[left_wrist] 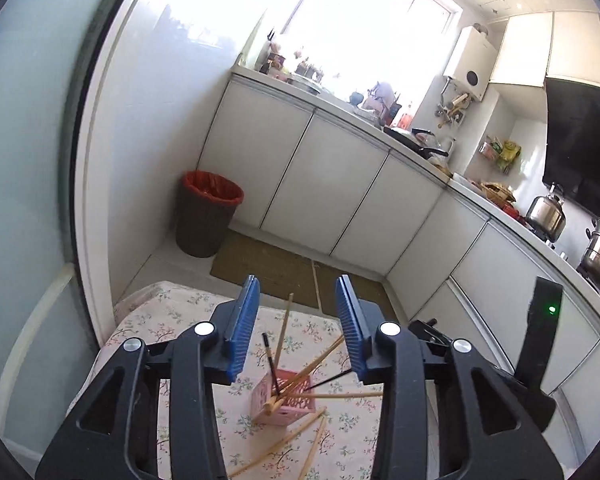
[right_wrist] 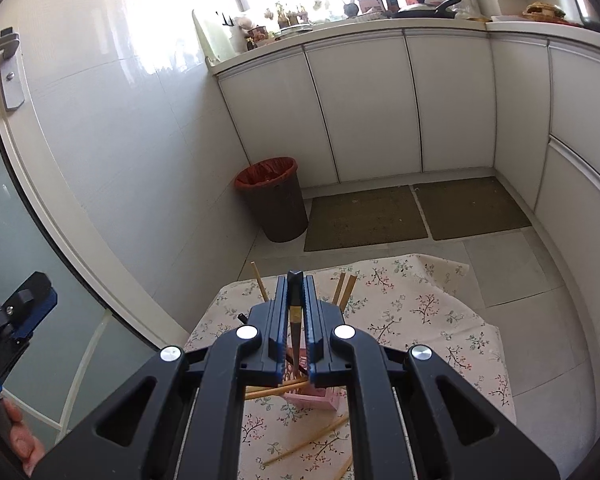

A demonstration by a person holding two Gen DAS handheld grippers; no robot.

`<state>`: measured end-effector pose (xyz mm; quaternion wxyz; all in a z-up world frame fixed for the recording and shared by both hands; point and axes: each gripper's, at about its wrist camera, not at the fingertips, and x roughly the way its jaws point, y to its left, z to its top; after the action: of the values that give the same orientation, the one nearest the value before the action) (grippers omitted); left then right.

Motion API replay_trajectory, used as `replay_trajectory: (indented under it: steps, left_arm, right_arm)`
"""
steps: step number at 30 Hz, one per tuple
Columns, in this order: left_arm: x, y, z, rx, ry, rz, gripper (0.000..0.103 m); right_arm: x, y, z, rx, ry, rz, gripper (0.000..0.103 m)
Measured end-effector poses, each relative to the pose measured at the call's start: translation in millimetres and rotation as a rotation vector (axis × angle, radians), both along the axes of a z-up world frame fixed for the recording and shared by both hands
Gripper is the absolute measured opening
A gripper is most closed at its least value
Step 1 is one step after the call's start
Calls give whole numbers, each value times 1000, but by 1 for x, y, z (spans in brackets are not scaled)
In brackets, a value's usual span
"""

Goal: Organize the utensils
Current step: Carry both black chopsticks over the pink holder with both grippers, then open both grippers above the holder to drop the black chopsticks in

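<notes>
Pinching a dark chopstick [right_wrist: 295, 320] that points down, the right claw [right_wrist: 295, 280] hangs just above the pink holder [right_wrist: 320, 398] on the tabletop [right_wrist: 420, 320]. Its tip aims into the holder. The left claw [left_wrist: 298, 300] is spread and empty.

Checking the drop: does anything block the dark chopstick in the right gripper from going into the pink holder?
Partly. The right gripper grips the dark chopstick above the pink holder, whose opening is crowded with leaning chopsticks. The left gripper is open and off to the side.
</notes>
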<state>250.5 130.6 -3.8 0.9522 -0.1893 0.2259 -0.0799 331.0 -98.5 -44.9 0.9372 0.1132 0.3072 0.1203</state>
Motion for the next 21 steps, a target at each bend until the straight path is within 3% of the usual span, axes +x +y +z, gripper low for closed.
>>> replay_trajectory:
  steps: [4,8,12,14,16,21]
  left_arm:
    - [10,-1,-20,41,66,16,37]
    - [18,-8,-40,137,132,65,37]
    - [11,-14,-36,227,116,115,44]
    - [4,-21,-31,249,99,120,54]
    - [-4,-29,-26,266,78,122,67]
    - [-21,-45,-22,300,77,120,76]
  right_arm:
    - [16,17,-32,-25,6,6,9]
    - [27,24,-53,-12,30,-15,11]
    - [6,21,-30,-52,-32,-24,14]
    - [-12,19,-14,-98,-83,-47,21]
    - [-30,12,-3,-116,-106,-79,37]
    - [-65,-8,7,-134,-106,-134,41]
